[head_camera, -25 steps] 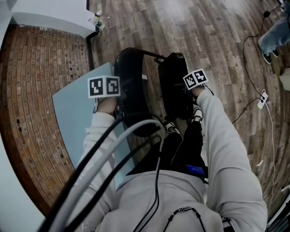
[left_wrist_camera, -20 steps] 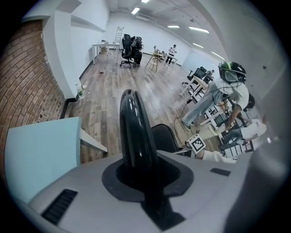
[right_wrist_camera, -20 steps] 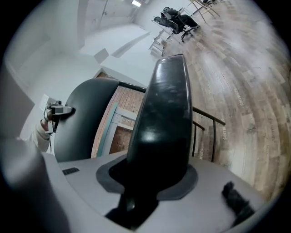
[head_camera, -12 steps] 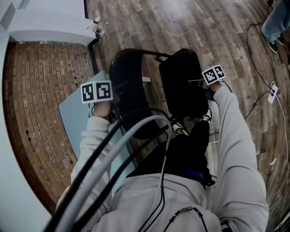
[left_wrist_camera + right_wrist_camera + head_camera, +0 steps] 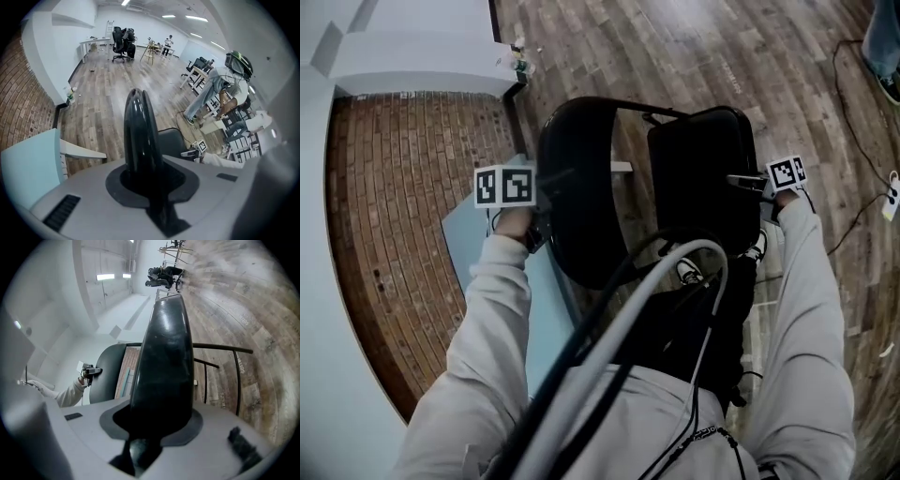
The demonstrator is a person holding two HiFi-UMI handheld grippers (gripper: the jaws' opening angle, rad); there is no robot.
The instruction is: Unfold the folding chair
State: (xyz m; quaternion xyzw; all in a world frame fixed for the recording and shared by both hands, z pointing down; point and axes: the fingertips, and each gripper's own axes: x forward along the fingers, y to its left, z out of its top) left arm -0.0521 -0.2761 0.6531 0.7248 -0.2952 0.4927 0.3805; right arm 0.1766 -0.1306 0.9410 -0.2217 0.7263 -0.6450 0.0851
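Observation:
The black folding chair stands on the wood floor, partly opened. In the head view its curved backrest point(image 5: 574, 187) is on the left and its padded seat point(image 5: 703, 183) on the right, with a gap between them. My left gripper point(image 5: 542, 199) is shut on the backrest's left edge, and that edge point(image 5: 140, 140) runs up between the jaws in the left gripper view. My right gripper point(image 5: 748, 182) is shut on the seat's right edge point(image 5: 164, 357). The chair's thin black frame tube point(image 5: 225, 348) shows beyond the seat.
A light blue panel point(image 5: 478, 258) leans against the brick wall point(image 5: 394, 234) just left of the chair. A white ledge point(image 5: 422, 56) is at the top left. A cable point(image 5: 862, 202) lies on the floor at the right. Dark cables point(image 5: 609, 328) hang across the head view.
The seat and my right gripper have swung to the right, away from the backrest, so the gap between them has widened. My left gripper has shifted only a little with the backrest.

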